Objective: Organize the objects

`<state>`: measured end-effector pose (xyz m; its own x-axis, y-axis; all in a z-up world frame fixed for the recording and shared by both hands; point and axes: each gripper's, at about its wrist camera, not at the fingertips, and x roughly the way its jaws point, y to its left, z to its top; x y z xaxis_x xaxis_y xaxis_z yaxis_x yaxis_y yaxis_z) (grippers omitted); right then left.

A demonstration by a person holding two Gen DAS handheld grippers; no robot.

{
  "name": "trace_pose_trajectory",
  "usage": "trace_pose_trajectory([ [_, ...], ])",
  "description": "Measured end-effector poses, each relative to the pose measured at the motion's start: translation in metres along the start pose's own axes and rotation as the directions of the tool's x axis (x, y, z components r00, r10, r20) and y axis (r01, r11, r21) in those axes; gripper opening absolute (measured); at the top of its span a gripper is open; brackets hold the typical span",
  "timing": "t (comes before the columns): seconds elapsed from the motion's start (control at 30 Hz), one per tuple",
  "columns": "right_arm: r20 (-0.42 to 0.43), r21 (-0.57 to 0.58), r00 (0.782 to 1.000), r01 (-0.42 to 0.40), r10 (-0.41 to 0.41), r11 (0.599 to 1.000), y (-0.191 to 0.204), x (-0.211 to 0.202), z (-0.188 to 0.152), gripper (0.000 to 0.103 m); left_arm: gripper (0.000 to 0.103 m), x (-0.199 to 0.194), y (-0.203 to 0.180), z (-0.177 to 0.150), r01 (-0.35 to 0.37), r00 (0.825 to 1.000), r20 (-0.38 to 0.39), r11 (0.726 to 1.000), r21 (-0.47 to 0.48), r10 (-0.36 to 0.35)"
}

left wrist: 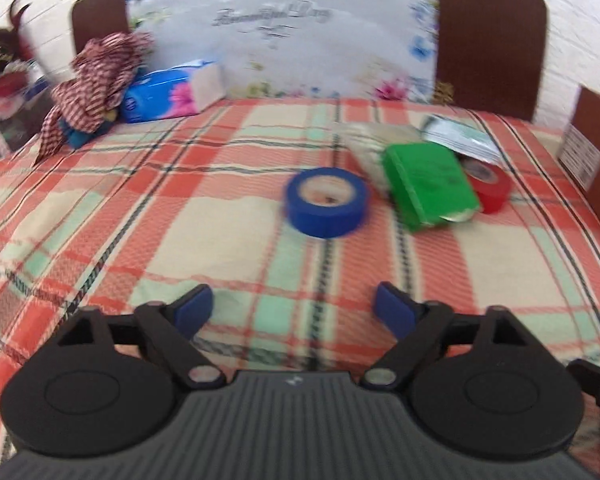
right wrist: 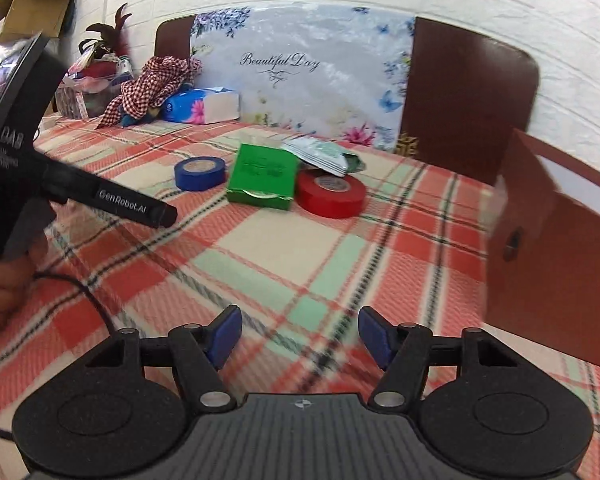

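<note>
Nothing looked sorted yet: blue tape (left wrist: 327, 202), green box (left wrist: 430, 185) and red tape (left wrist: 488, 182) lay clustered mid-bed, the box touching the red roll. The left claw (left wrist: 293, 309) hung spread and empty, well short of the blue tape; the right claw (right wrist: 300, 334) likewise gaped, empty.

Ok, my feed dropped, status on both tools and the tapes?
Left tool open, empty. Right tool open, empty. Blue tape, green box, red tape on the plaid cloth, untouched. Path to them clear.
</note>
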<state>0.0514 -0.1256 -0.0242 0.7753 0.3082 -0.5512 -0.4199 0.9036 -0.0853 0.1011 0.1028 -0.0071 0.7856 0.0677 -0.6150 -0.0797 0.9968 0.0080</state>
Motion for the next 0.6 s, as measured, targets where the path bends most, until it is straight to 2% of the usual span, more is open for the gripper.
trace_pose_trajectory([
  [0.03,-0.001,0.007,1.000,-0.006,0.006,1.000,0.003,0.007,0.005,0.063,0.095,0.001,0.005,0.000,0.015,1.000,0.012,0.999,-0.035,-0.014],
  [0.17,0.008,0.024,0.999,-0.032,0.032,0.999,0.015,0.032,0.021,0.063,0.095,0.000,0.000,-0.002,0.013,0.999,0.032,1.000,-0.024,-0.013],
  [0.23,0.018,0.017,0.999,-0.043,0.043,0.999,0.023,0.046,0.031,0.063,0.096,-0.002,0.005,-0.003,0.036,0.999,0.042,0.998,-0.057,-0.034],
  [0.43,0.072,-0.018,0.997,0.010,-0.009,1.000,0.038,0.070,0.056,0.065,0.096,-0.006,0.030,-0.007,0.037,0.996,0.085,0.976,-0.217,-0.019],
  [0.6,0.075,0.021,0.997,0.026,-0.028,0.999,0.037,0.091,0.072,0.067,0.096,-0.004,0.029,-0.006,0.032,0.996,0.089,0.975,-0.221,-0.012],
])
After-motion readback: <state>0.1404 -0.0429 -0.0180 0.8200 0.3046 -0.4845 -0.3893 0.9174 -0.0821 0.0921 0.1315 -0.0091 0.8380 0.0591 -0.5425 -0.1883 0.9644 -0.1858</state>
